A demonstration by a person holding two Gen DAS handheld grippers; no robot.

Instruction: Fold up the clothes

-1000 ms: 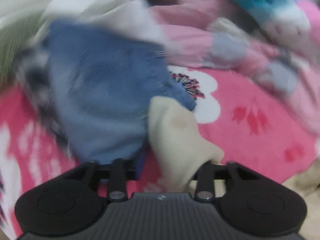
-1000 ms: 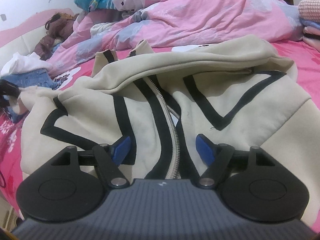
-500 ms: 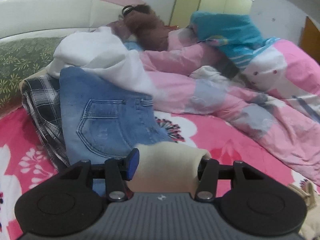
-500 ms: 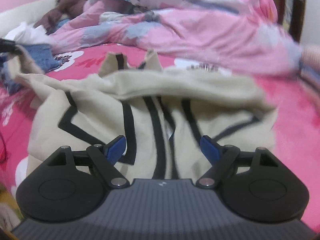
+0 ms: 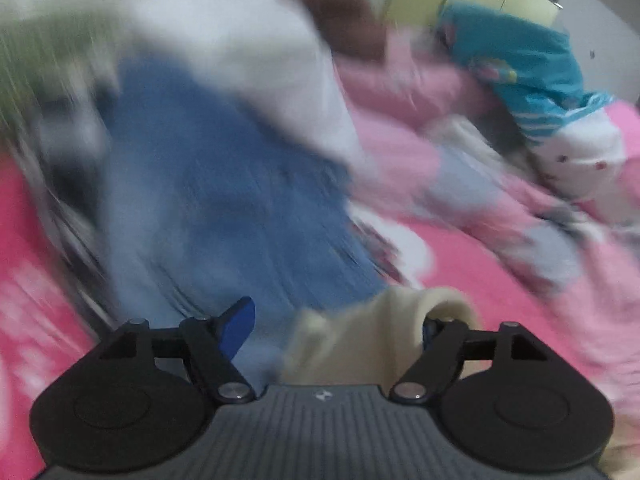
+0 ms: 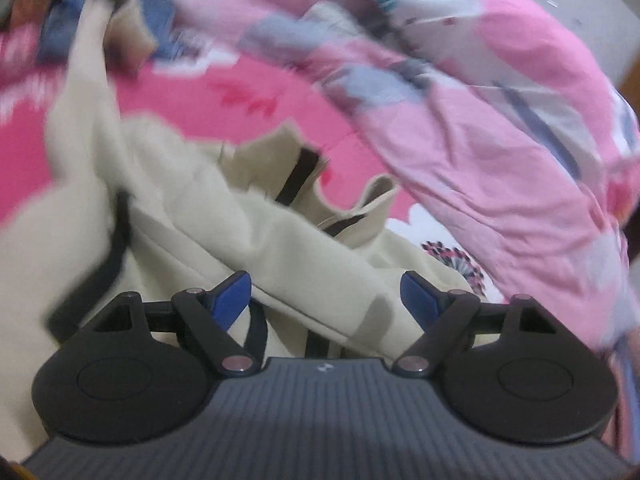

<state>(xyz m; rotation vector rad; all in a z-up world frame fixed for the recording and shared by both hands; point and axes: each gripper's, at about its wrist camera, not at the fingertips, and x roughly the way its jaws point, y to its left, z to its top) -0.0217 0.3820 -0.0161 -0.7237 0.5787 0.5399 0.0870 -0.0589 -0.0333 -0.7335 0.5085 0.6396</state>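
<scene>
A cream zip jacket with black stripes [image 6: 180,220] lies crumpled on the pink bed. One sleeve [image 6: 88,80] stretches away to the far left. My right gripper [image 6: 326,300] hovers open just above the jacket's folds, with nothing pinched between its blue pads. In the blurred left wrist view the sleeve's cream cuff [image 5: 360,340] sits between the fingers of my left gripper [image 5: 334,326]. The cuff drapes over the right finger and hides its pad. The left pad [image 5: 240,324] stands clear of the cloth, so the jaws are open.
Folded blue jeans [image 5: 200,200] and a white garment [image 5: 260,60] lie ahead of the left gripper, with a dark plaid piece [image 5: 68,200] beside them. A rumpled pink quilt [image 6: 500,140] runs along the right. A teal pillow [image 5: 520,64] and a brown plush toy [image 5: 340,12] sit at the back.
The left gripper's fingers have spread, and its left pad has come off the cuff. Both views are swinging and blurred. The right gripper has shifted across the jacket, whose sleeve is now drawn out leftward.
</scene>
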